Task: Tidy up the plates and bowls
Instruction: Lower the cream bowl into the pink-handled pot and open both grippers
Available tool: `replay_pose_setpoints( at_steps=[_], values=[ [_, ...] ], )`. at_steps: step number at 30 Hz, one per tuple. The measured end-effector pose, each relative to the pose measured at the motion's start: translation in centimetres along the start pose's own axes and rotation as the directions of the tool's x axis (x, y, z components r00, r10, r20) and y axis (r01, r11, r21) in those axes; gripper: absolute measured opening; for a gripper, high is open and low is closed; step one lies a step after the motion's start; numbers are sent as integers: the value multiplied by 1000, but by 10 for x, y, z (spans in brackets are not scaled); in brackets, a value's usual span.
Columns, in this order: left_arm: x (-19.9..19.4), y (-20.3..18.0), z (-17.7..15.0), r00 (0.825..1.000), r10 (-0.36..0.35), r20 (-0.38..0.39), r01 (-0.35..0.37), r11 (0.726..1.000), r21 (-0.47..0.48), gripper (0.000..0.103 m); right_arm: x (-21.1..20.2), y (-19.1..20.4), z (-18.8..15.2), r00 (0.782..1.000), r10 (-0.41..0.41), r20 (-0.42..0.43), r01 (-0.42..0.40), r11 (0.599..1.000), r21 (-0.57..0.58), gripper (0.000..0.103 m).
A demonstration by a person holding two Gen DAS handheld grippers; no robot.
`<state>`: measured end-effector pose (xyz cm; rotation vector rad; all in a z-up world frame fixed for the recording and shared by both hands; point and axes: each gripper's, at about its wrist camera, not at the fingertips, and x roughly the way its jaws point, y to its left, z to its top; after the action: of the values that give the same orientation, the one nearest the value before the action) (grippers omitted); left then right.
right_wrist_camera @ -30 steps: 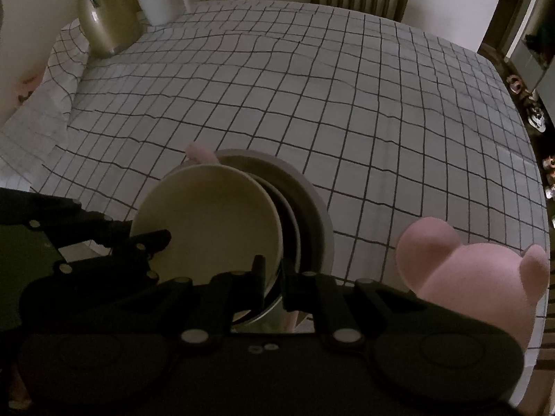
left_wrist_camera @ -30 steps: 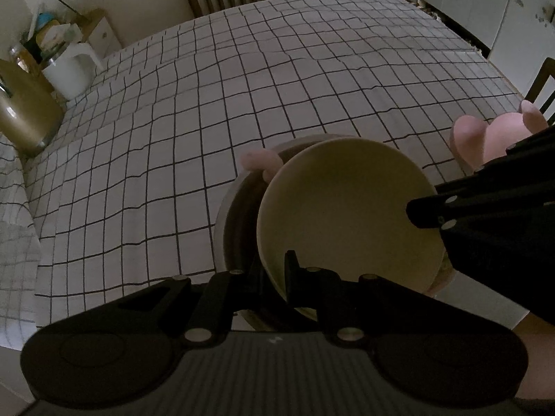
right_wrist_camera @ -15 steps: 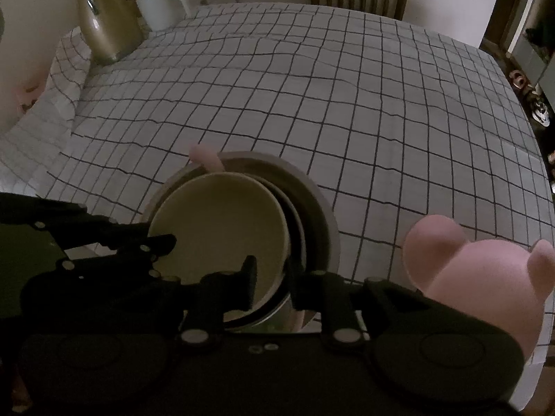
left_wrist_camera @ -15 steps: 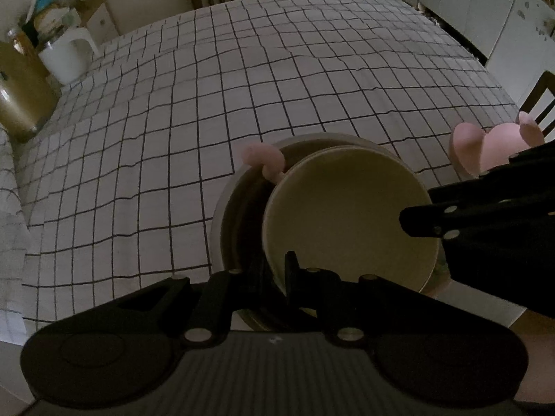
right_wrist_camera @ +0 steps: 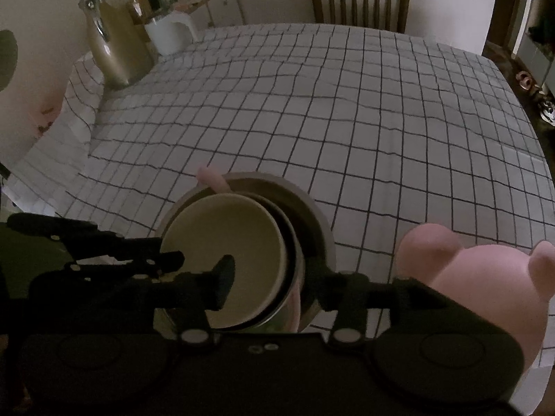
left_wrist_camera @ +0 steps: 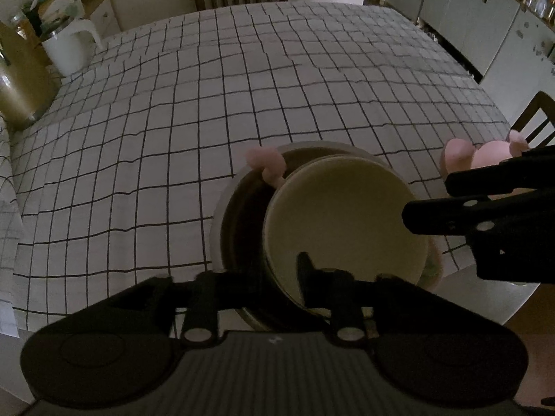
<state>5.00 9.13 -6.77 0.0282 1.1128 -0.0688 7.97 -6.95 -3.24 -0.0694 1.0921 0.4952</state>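
A: What is the left wrist view showing?

B: The left gripper [left_wrist_camera: 277, 270] is pinching the near rim of the cream bowl [left_wrist_camera: 343, 222], 1 finger inside and 1 outside. That bowl is sitting tilted in a stack of 2 or more larger bowls, the outermost a grey bowl [left_wrist_camera: 222, 222], near the front edge of the checked tablecloth [left_wrist_camera: 208, 104]. A pink ear-shaped piece [left_wrist_camera: 265, 163] is poking up at the stack's far rim. The right gripper [left_wrist_camera: 426, 204] is reaching in from the right, beside a pink plush toy [left_wrist_camera: 482, 152].

A: And the right wrist view?

B: The right gripper [right_wrist_camera: 269, 279] is standing spread wide, its fingers straddling the near rim of the cream bowl [right_wrist_camera: 229, 239] without squeezing it. The left gripper [right_wrist_camera: 166, 260] is coming in from the left. The plush toy [right_wrist_camera: 485, 277] is lying just right of the grey bowl [right_wrist_camera: 322, 228]. A brass pitcher [right_wrist_camera: 111, 52] and a white kettle [right_wrist_camera: 170, 34] are standing at the far left corner.
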Motion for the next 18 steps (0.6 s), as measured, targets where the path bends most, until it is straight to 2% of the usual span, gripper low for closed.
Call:
replay_pose_setpoints(
  at_steps=[2,3,4,13,18],
  values=[
    [-5,1,-1,1000,-2,14,2,1000,-5,48,-2,-1,0,1000,11,7,-11,1000,9,54],
    [-7,2,0,1000,-2,22,3,1000,-11,59,-3,-2,0,1000,16,11,-16,1000,12,55],
    [-10,4,-1,999,-4,32,5,1000,-18,64,-5,-3,0,1000,24,16,-24,1000,13,57],
    [-32,8,2,995,-25,92,28,999,-35,65,-24,-7,-2,995,29,91,-31,999,16,79],
    [-43,11,-1,988,-27,151,32,999,-31,73,-36,-14,-4,990,13,138,-15,1000,12,88]
  ],
)
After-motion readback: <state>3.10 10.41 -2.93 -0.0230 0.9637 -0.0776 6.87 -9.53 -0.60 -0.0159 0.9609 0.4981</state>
